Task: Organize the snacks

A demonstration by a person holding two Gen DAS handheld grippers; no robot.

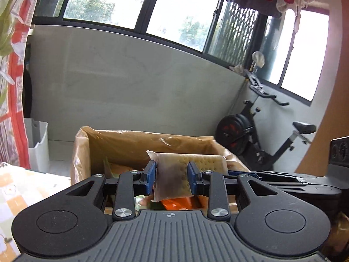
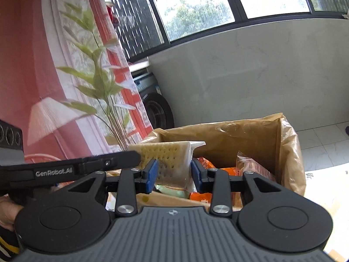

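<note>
A table (image 1: 26, 187) under a pale checked cloth carried a cardboard box (image 1: 122, 144), lined with a brown plastic bag and holding snack packets. Beyond it, on the tiled floor (image 2: 322, 139), stood a white bin (image 1: 38, 142) and an exercise bike (image 1: 257, 128).

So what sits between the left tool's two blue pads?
A wrapped cracker pack, held between the left tool pads above the box, in the left wrist view.

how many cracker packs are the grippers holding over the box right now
1. A single cracker pack sits between the jaws of the left gripper above the box. The right gripper frames the same pack, apparently without touching. Other snacks below may hide more.
</note>
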